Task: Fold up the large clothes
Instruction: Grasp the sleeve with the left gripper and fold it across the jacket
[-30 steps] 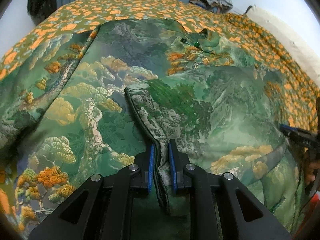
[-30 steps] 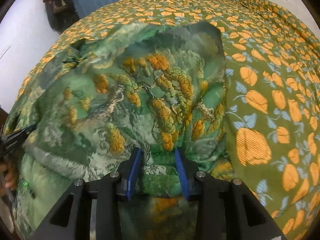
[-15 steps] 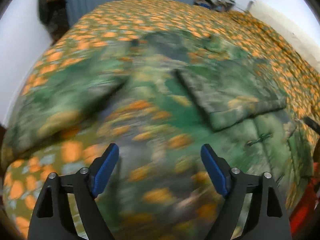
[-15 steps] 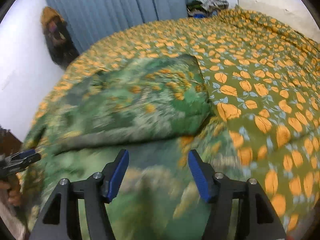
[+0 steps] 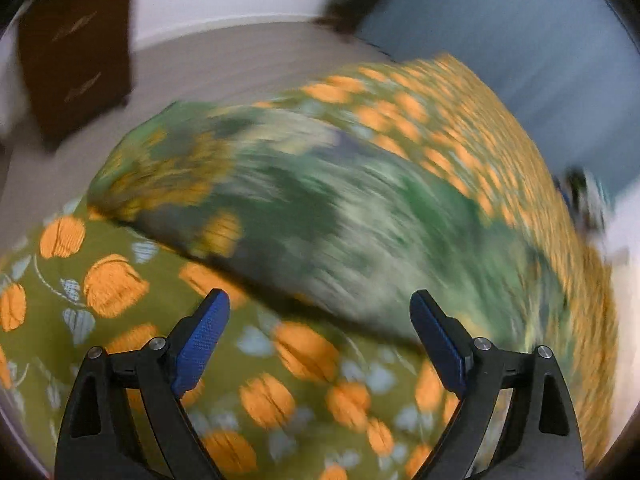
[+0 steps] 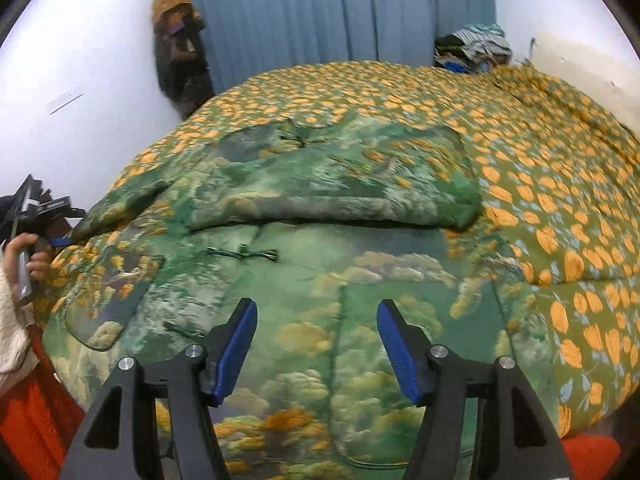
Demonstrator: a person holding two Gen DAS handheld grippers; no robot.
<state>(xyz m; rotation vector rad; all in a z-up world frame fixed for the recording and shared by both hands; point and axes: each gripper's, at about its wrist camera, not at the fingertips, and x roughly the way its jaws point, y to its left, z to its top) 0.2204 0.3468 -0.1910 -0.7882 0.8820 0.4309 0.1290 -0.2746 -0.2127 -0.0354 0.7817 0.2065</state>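
Only garment (image 6: pixel 320 264) on bedspread (image 6: pixel 560 168)

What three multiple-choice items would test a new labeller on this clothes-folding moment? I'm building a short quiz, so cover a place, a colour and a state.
1. Where does the green landscape-print garment lie?
A. On the bedspread with orange flowers
B. On a bare wooden floor
C. Over a chair back

2. What colour are the pads of the right gripper?
A. Red
B. Blue
C. Yellow

3. What is between the fingers of the left gripper?
A. A pinched sleeve
B. A hanger
C. Nothing; they stand apart

Answers: 1 A, the garment is spread on the bedspread. 2 B, both pads show blue. 3 C, the jaws are opening over the bedspread with no cloth between them.
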